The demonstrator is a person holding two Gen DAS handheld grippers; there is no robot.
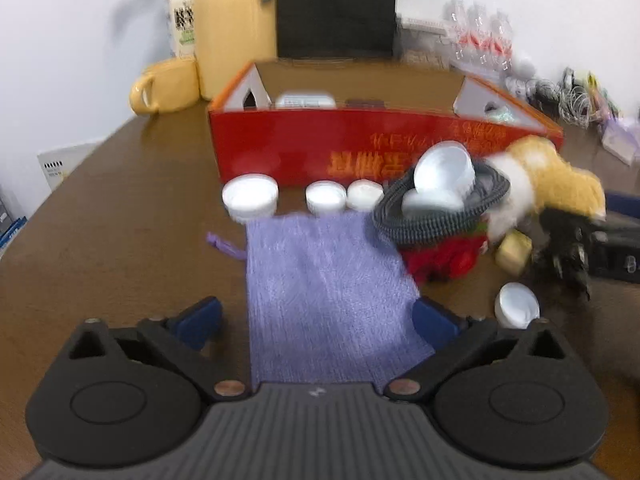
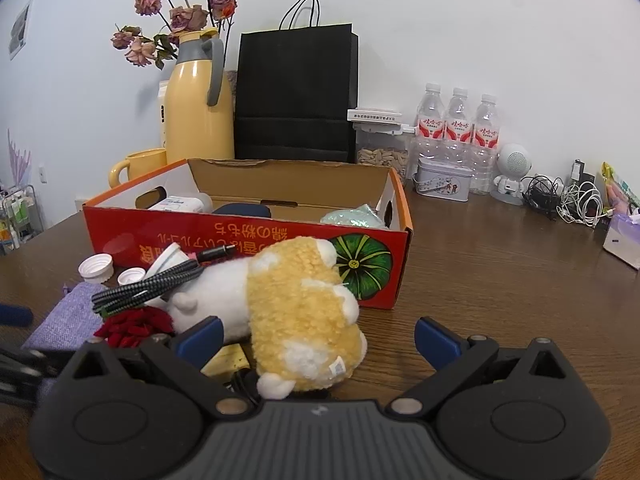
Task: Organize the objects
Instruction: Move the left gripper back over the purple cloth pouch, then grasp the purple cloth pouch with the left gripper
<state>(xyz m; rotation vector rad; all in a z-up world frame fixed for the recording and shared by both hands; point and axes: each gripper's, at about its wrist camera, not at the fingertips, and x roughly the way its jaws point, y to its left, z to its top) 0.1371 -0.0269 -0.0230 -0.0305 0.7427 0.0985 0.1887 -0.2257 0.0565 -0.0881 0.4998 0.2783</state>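
A purple cloth pouch (image 1: 324, 280) lies flat on the brown table, between the wide-apart fingers of my left gripper (image 1: 318, 322), which is open; neither pad presses on it. Beyond it stand three white caps (image 1: 250, 196) before a red cardboard box (image 1: 280, 148). A coiled grey cable (image 1: 436, 224) holds more white caps. My right gripper (image 2: 318, 338) is open over a yellow and white plush toy (image 2: 304, 304) lying on its side; its right pad stands well clear of the toy. A red fabric flower (image 2: 132, 326) and a yellow block (image 2: 226, 360) lie beside the toy.
A yellow jug (image 2: 198, 120), yellow mug (image 2: 136, 166) and black paper bag (image 2: 296, 96) stand behind the box. Water bottles (image 2: 458, 132), a tin (image 2: 442, 180), a small white speaker (image 2: 512, 172) and tangled cables (image 2: 568, 200) fill the back right. One loose white cap (image 1: 516, 310) lies near my left gripper.
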